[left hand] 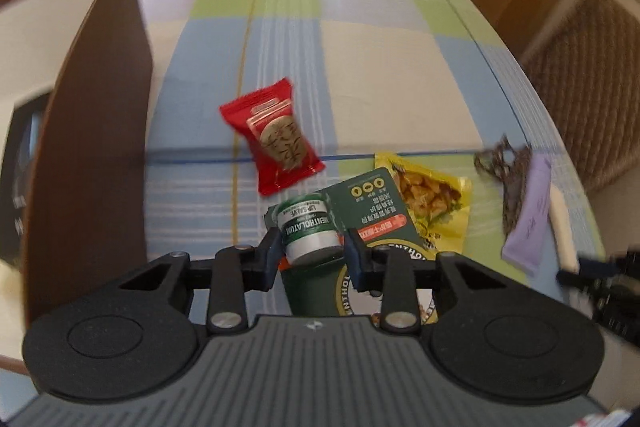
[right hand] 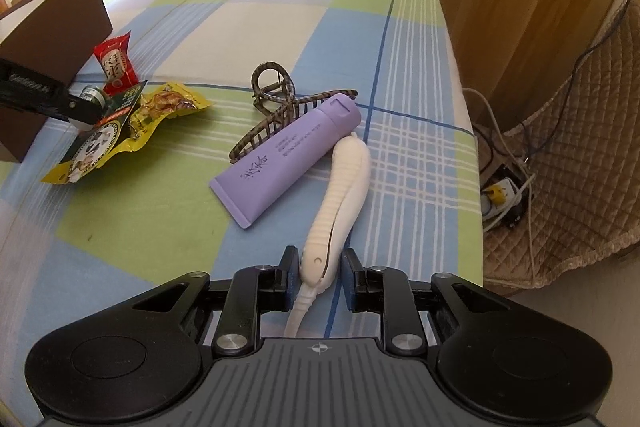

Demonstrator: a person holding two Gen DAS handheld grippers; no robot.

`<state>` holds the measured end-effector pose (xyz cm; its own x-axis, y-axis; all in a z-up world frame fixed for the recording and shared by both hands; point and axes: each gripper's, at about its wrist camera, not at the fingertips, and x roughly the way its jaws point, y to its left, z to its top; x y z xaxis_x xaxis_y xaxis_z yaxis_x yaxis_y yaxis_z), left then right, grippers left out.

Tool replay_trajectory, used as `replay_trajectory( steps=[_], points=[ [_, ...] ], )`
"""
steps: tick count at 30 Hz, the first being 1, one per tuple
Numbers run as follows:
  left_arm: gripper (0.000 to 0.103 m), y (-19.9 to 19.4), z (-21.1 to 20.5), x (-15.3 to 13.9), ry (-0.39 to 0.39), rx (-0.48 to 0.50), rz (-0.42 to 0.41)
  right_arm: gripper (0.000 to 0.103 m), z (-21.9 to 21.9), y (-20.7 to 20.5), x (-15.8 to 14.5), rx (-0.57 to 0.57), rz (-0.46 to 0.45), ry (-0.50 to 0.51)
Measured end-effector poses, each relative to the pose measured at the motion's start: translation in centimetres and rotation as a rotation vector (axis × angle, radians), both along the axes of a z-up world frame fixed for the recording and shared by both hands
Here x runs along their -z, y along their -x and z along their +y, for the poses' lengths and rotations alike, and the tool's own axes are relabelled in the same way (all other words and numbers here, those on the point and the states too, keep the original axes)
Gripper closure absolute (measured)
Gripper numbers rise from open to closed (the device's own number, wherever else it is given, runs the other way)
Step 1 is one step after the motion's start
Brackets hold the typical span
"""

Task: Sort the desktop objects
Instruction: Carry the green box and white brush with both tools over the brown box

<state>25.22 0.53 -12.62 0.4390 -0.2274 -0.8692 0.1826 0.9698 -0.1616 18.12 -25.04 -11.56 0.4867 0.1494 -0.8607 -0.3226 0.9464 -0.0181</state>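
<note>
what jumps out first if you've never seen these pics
Each gripper already has something between its fingers: the left gripper is around a small green Mentholatum jar on its green card, and the right gripper straddles a white clip. Between them on the checked cloth lie a purple tube, a striped claw clip touching it, and a red snack.

My matt black plastic left gripper (left hand: 311, 251) meets a glossy lip-salve jar (left hand: 307, 233); beside it, shiny foil snack packets (left hand: 276, 137) on checked cloth (left hand: 360, 59).
</note>
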Motion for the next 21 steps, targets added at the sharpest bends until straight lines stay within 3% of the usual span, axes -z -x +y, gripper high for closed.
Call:
replay_trajectory(
  steps=[4, 7, 15, 21],
  points=[
    [0.073, -0.8, -0.2, 0.8, 0.002, -0.04, 0.008, 0.083, -0.2, 0.3, 0.1, 0.001, -0.019, -0.007],
    [0.074, -0.5, -0.8, 0.8, -0.035, 0.008, -0.025, 0.083, -0.1, 0.5, 0.1, 0.001, -0.029, -0.008],
    [0.075, 2.9, -0.1, 0.6, -0.06, 0.098, -0.004, 0.084, -0.2, 0.6, -0.1, 0.034, -0.025, -0.026],
    [0.075, 5.9, 0.6, -0.5, -0.043, 0.12, -0.009, 0.086, -1.6, 1.3, -1.0, 0.15, 0.069, -0.169]
  ],
)
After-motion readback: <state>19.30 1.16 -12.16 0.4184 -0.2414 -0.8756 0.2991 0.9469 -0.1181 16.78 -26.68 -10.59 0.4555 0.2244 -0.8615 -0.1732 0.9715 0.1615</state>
